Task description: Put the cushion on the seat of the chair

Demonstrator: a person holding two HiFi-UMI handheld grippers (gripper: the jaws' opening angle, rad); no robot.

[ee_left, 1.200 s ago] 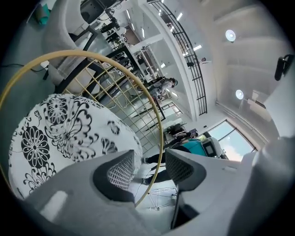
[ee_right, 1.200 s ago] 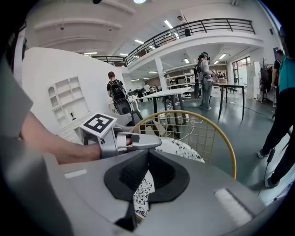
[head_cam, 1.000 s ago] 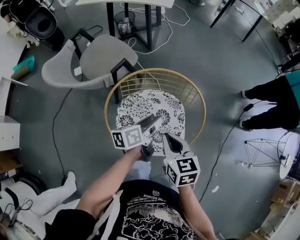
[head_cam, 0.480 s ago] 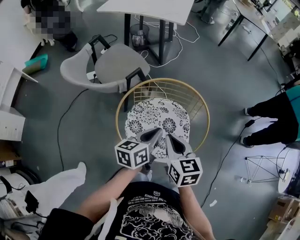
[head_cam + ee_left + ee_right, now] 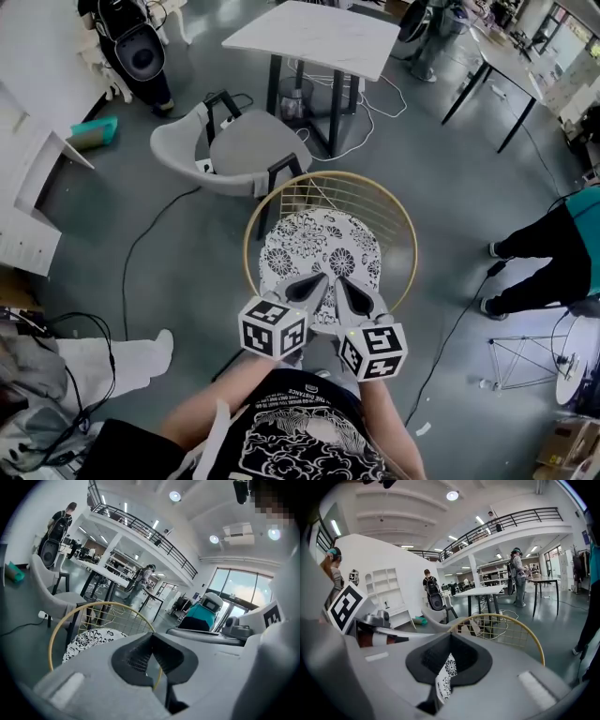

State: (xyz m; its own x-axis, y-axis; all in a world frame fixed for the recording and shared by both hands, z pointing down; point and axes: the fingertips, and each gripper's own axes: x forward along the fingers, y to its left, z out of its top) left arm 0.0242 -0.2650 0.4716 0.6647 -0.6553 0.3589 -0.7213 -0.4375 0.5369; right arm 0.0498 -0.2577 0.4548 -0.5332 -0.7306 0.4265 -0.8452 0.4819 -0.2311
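The round black-and-white flowered cushion (image 5: pixel 319 246) lies flat on the seat of the gold wire chair (image 5: pixel 405 225). Both grippers hang side by side over its near edge. My left gripper (image 5: pixel 307 284) is shut, and the left gripper view shows nothing pinched (image 5: pixel 151 641); there the cushion (image 5: pixel 89 639) lies off to the left inside the gold rim (image 5: pixel 70 616). My right gripper (image 5: pixel 342 284) is shut too (image 5: pixel 450 644). A strip of the flowered cushion (image 5: pixel 449 667) shows in the slit below its pads; whether it is pinched there I cannot tell.
A grey shell chair (image 5: pixel 244 150) stands just behind the gold chair, with a white table (image 5: pixel 314 33) beyond it. A person's legs (image 5: pixel 553 253) are at the right. Cables (image 5: pixel 141 253) cross the floor at the left, next to white shelving (image 5: pixel 23 187).
The left jaws, wide open over the cushion a second ago, have shut. Both grippers have risen and drawn back to the cushion's near edge. The cushion has stayed on the seat.
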